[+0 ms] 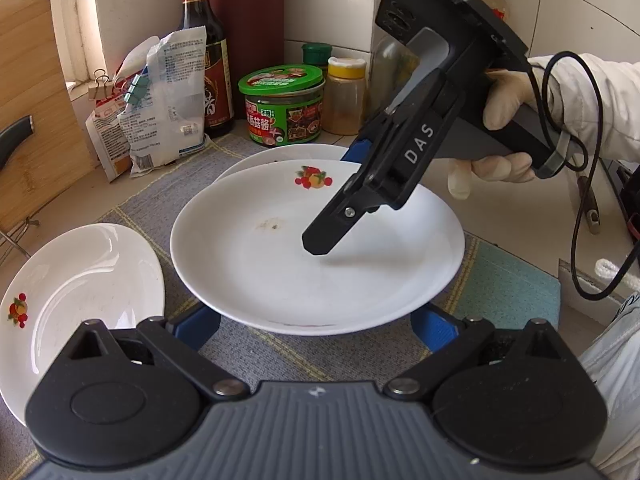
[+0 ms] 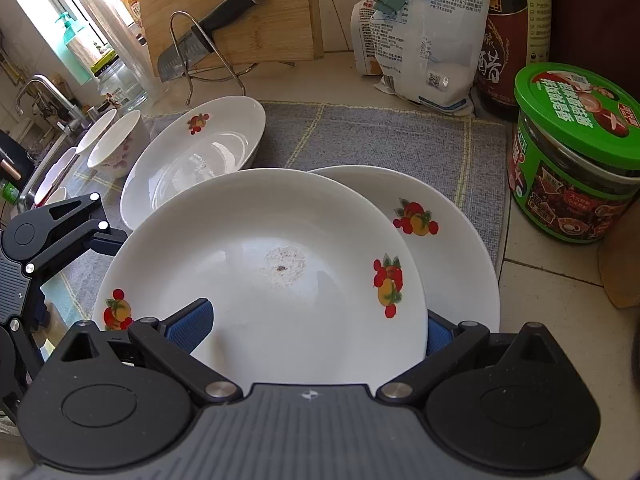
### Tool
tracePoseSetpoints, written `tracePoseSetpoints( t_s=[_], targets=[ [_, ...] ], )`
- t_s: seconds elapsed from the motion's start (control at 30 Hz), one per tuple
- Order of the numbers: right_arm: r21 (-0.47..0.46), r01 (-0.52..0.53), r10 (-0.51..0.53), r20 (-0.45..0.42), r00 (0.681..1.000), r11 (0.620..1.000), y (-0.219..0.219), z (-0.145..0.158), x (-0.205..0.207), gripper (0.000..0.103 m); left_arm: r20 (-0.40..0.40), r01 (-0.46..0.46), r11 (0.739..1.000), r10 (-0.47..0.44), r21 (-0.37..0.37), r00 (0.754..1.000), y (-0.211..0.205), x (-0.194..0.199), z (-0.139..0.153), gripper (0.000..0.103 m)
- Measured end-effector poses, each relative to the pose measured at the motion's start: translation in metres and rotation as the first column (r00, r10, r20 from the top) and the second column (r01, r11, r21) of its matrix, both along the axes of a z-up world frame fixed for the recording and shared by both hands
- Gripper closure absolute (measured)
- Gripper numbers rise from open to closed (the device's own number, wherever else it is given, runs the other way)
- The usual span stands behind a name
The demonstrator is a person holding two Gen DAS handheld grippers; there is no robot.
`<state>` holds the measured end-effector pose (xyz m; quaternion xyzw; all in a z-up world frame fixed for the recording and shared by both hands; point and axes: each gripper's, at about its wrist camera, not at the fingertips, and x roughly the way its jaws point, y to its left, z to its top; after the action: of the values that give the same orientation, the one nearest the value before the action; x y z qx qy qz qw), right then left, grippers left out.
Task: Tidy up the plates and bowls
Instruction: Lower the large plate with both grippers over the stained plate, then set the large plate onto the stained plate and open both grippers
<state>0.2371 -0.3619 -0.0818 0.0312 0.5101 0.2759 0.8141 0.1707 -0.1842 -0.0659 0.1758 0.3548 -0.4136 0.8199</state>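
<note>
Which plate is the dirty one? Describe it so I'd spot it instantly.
Find the grey mat on the counter, before the green-lidded jar. Two fruit-printed plates overlap there. The dirty plate is the upper one, the only one with a dried smudge at its centre.

bright daylight | window glare upper left | sharp focus | fisheye-bent edges

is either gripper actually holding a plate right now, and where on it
Nothing is clamped: the right gripper and the left gripper are both wide open. The top plate only has its rim between their spread fingers.
</note>
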Motion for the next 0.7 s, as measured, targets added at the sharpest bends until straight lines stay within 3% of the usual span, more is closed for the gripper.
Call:
tracePoseSetpoints(
  t_s=[0.7],
  targets=[
    [-0.022, 0.016, -0.017, -0.006, 1.0, 1.0, -0.012, 0.004, -0.008, 0.0, 0.001, 0.033, 0.999, -0.033, 0.029, 0.999, -0.005, 0.01, -0.005, 0.002]
  ],
)
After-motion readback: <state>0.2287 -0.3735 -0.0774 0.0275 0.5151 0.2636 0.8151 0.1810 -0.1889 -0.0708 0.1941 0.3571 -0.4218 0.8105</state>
